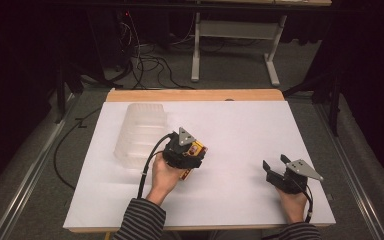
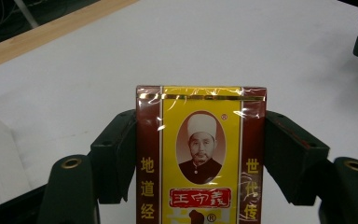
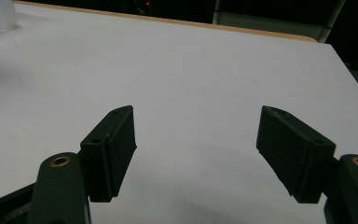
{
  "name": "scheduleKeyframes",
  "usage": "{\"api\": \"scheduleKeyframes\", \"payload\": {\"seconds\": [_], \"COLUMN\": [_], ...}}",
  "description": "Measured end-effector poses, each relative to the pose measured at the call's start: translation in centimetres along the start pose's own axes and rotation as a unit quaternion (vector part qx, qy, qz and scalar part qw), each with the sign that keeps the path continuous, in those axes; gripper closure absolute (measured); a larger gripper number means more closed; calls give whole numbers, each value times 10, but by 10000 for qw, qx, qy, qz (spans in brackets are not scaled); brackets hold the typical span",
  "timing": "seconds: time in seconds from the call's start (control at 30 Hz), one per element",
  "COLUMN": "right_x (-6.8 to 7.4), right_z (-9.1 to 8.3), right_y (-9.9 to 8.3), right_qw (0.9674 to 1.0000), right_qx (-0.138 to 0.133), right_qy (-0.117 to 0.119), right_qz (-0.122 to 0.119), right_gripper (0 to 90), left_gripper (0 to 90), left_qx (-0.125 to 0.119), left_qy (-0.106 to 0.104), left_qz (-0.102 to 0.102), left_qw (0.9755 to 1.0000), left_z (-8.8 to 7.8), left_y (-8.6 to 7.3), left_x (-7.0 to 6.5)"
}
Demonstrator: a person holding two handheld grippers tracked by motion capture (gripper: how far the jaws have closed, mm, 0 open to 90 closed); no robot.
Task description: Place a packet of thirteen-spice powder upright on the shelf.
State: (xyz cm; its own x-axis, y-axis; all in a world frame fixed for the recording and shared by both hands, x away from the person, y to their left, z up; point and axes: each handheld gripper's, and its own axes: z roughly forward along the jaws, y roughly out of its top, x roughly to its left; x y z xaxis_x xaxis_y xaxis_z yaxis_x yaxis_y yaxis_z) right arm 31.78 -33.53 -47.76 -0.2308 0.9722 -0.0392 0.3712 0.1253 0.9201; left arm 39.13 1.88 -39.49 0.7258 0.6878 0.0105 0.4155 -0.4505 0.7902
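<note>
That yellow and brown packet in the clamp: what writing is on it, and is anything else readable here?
On the packet, held by the left gripper:
"王守義", white on a red label.
"地道经", gold, down its left stripe.
"世代传", gold, down its right stripe.
"®", twice.
Lower print is cut off.
No other writing is readable.

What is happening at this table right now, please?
A person works at a white table with a gripper in each hand. The left gripper is shut on a yellow and dark red packet, its jaws pressing on the packet's two sides. A clear plastic container lies close by, to the left. The right gripper rests near the table's right edge, with its jaws open and nothing between them.
</note>
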Motion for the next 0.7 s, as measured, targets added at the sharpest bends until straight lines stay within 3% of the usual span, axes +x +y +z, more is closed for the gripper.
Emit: {"api": "scheduleKeyframes", "payload": {"seconds": [0.37,0.7], "right_x": [0,0], "right_z": [0,0], "right_y": [0,0], "right_qw": [10000,10000], "right_qx": [-8,-17], "right_qy": [2,-8], "right_qz": [4,4], "right_gripper": [285,285], "left_gripper": [326,327], "left_qx": [-106,-264], "left_qy": [46,236], "left_qz": [-78,-162], "left_qw": [9999,9992], "left_z": [-8,-16], "left_y": [6,12], "left_x": [8,19]}}
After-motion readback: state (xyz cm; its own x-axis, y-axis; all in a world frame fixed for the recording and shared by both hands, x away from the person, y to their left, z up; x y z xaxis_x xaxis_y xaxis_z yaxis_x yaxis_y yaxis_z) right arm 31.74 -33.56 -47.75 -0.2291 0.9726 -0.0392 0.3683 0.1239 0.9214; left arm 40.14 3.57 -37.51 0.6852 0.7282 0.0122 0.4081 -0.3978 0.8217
